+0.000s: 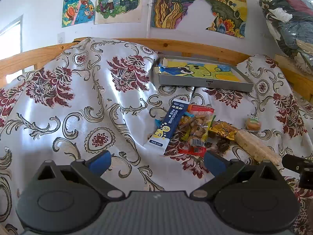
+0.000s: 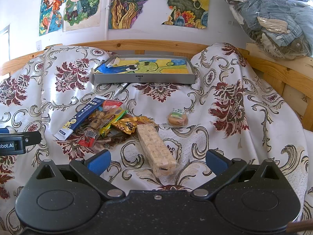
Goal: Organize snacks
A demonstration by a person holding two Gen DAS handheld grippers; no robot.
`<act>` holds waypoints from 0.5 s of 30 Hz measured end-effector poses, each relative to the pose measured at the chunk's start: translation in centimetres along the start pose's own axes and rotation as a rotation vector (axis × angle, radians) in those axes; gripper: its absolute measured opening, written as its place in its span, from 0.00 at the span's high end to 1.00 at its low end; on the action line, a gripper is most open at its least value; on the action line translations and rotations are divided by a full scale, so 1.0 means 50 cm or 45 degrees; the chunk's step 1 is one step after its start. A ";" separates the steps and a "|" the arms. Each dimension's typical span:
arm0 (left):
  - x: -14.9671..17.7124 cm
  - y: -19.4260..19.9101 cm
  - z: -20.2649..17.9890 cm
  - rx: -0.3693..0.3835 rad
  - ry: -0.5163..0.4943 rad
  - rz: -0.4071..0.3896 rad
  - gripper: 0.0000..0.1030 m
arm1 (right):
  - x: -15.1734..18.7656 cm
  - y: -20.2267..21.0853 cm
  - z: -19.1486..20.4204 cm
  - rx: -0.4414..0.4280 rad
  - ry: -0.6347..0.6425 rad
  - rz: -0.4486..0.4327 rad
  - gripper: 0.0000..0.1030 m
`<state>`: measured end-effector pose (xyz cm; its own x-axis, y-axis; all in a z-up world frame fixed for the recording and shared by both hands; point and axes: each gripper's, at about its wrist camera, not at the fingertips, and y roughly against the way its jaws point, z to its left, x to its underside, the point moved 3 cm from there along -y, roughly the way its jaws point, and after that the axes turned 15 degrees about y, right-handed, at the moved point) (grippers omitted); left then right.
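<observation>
Snacks lie in a pile on a floral cloth: a dark blue sachet (image 1: 168, 126) (image 2: 81, 117), a clear bag of mixed sweets (image 1: 195, 130) (image 2: 97, 123), a gold wrapper (image 1: 224, 130) (image 2: 129, 124), a long pale cracker pack (image 1: 256, 146) (image 2: 156, 148) and a small round biscuit pack (image 1: 253, 123) (image 2: 177, 117). Behind them sits a grey tray (image 1: 205, 83) (image 2: 144, 79) lined with a drawing. My left gripper (image 1: 157, 161) is open, just short of the sachet and sweets bag. My right gripper (image 2: 157, 161) is open, its fingers either side of the cracker pack's near end.
A wooden bed rail (image 1: 185, 46) (image 2: 140, 44) runs behind the cloth, with drawings on the wall above. A clear bag of clothes (image 1: 289, 19) (image 2: 273, 15) rests at the upper right. The left gripper's body (image 2: 13, 143) shows at the right view's left edge.
</observation>
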<state>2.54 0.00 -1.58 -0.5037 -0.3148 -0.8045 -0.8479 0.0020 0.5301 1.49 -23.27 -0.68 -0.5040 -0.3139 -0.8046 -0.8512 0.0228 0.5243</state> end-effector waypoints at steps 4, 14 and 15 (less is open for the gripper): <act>0.000 0.000 0.000 0.000 0.000 0.000 0.01 | 0.000 0.000 0.000 0.000 0.000 0.000 0.01; 0.000 0.000 0.000 0.000 0.000 0.001 0.01 | 0.001 -0.002 0.001 -0.001 0.000 0.002 0.01; 0.000 0.000 0.000 -0.001 0.000 0.001 0.01 | 0.001 -0.002 0.001 -0.002 0.000 0.002 0.01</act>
<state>2.55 0.01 -1.59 -0.5044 -0.3148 -0.8040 -0.8474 0.0015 0.5310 1.53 -23.25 -0.80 -0.5053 -0.3140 -0.8038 -0.8503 0.0221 0.5259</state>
